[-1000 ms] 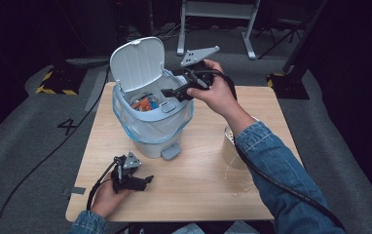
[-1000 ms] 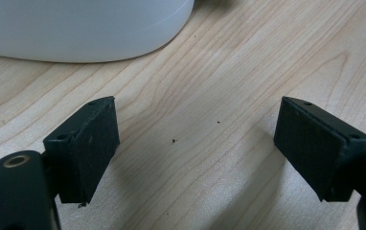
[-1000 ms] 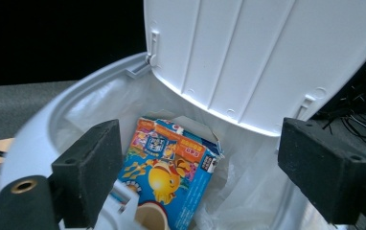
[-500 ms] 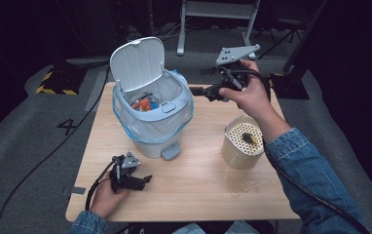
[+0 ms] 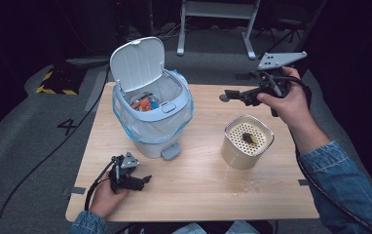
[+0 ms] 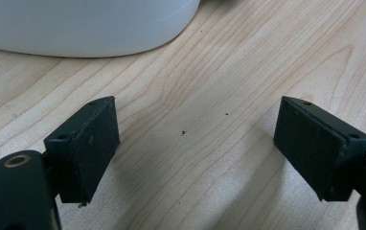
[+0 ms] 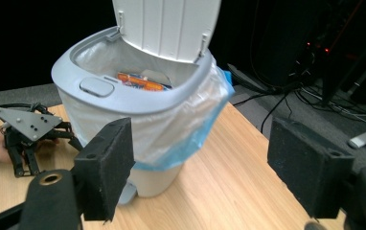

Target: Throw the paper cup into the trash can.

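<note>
Right gripper (image 5: 225, 96) hangs in the air above the table's (image 5: 198, 180) far right part, between bin (image 5: 151, 114) and cup (image 5: 247, 141), jaws pointing toward the bin. Its jaws have just been closing; in the right gripper view they stand apart with nothing between them.

Left gripper (image 5: 145, 179) rests on the table just in front of the bin, jaws wide and empty; bare wood between the pads (image 6: 90, 143).

Bin: lid (image 5: 136, 63) up, bag liner over the rim, orange wrappers (image 5: 144, 104) inside. Cup stands right of the bin, well apart, a dark scrap (image 5: 248, 138) on its perforated top.

Risks, as I judge them:
- Scrap is small and sits on a holed surface; a shallow pinch could miss or push it through.
- Descending jaws could knock the light cup over.
- The raised lid could catch the gripper's plate or cable on a return trip.
- Loose liner could snag a jaw.
</note>
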The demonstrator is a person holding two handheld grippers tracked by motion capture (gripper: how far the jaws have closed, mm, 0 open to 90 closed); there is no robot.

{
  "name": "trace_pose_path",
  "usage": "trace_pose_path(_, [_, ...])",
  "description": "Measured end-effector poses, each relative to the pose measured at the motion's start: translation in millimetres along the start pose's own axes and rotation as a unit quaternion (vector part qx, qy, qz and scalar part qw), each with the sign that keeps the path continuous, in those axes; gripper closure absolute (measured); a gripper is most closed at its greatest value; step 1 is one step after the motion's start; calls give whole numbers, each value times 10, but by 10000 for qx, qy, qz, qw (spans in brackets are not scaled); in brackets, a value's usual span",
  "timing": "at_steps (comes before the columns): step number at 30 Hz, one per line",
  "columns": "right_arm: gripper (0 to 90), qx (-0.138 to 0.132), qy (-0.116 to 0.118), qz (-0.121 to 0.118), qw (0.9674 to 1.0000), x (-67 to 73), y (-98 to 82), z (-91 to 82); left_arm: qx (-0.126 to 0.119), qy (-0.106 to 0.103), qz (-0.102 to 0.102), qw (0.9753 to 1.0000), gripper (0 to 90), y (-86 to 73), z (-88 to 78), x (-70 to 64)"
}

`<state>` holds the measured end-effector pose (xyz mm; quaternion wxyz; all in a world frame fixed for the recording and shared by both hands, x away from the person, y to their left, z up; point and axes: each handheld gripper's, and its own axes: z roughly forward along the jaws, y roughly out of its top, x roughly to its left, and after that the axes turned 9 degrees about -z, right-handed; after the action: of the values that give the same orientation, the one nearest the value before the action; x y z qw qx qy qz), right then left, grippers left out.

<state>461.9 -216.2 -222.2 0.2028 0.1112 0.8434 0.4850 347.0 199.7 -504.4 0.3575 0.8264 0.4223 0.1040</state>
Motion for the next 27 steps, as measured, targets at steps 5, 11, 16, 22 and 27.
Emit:
trace_pose_path(5, [259, 53, -147, 173, 9997, -36, -184, -230, 3, -6, 2, 10000, 159, 0, 0, 1])
trace_pose_path(11, [251, 99, -208, 315, 9992, -97, -445, -468, 2, -1, 1, 10000, 159, 0, 0, 0])
trace_pose_path(16, [250, 175, -329, 429, 9984, -119, -640, -648, 3, 0, 0, 10000, 159, 0, 0, 0])
trace_pose_path(22, [237, 251, -472, 483, 9974, -93, -882, -789, 5, 9, 10, 10000, 159, 5, 1, 7])
trace_pose_path(27, [237, 358, -589, 562, 9960, -53, -1076, -883, -2, 1, -17, 10000, 159, 4, 4, 5])
